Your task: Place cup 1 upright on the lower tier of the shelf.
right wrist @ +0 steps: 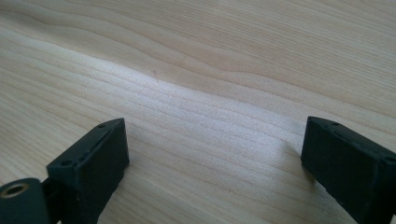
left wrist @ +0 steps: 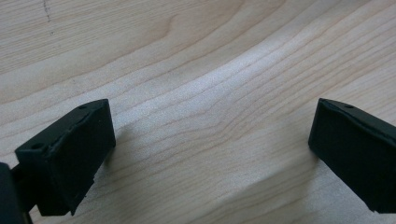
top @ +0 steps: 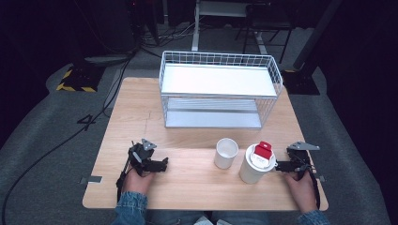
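On the wooden table (top: 187, 136), the left gripper (top: 162, 165) rests near the front left and the right gripper (top: 278, 165) near the front right, each in a hand. In both gripper views the jaws stand wide apart over bare wood with nothing between them, their outer ends cut off by the frame.

A small white cup (top: 225, 153) stands open near the front middle. Beside it a larger white cup (top: 256, 164) carries a red-and-white object (top: 263, 150) too blurred to identify. A white wire rack (top: 219, 89) stands behind; its lower shelf is partly hidden.
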Demonstrator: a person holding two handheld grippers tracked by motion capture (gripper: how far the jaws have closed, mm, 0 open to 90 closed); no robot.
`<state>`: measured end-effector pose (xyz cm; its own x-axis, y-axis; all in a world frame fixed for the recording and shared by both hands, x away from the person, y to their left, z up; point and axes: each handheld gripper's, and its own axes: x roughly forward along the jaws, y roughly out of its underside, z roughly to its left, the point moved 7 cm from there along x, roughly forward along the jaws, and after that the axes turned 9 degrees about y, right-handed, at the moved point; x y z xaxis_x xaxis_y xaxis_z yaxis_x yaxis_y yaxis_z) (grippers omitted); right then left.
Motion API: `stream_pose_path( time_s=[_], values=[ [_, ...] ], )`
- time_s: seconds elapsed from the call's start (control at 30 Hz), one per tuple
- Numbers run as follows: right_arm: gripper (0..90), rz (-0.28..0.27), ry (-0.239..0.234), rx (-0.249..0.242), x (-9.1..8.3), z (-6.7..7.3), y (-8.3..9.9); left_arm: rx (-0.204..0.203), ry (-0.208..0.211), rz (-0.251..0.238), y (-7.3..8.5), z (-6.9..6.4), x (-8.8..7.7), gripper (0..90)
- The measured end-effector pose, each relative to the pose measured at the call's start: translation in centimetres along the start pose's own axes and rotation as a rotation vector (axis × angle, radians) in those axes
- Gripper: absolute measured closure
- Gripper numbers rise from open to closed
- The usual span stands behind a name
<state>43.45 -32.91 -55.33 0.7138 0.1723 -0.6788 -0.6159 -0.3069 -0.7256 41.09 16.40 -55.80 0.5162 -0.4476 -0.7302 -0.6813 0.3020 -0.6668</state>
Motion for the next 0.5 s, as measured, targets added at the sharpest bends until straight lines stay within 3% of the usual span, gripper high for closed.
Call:
stream_pose_path(
  time_s=[0.23, 0.5],
  values=[
    [7.5, 0.000, 0.000, 0.000, 0.00, -0.01, 0.00, 0.016, 0.007, 0.002, -0.17, 0.14, 0.11, 1.0],
    [7.5, 0.000, 0.000, 0.000, 0.00, 0.00, 0.00, -0.013, 0.000, 0.037, -0.81, 0.30, 0.32, 0.6]
  ],
)
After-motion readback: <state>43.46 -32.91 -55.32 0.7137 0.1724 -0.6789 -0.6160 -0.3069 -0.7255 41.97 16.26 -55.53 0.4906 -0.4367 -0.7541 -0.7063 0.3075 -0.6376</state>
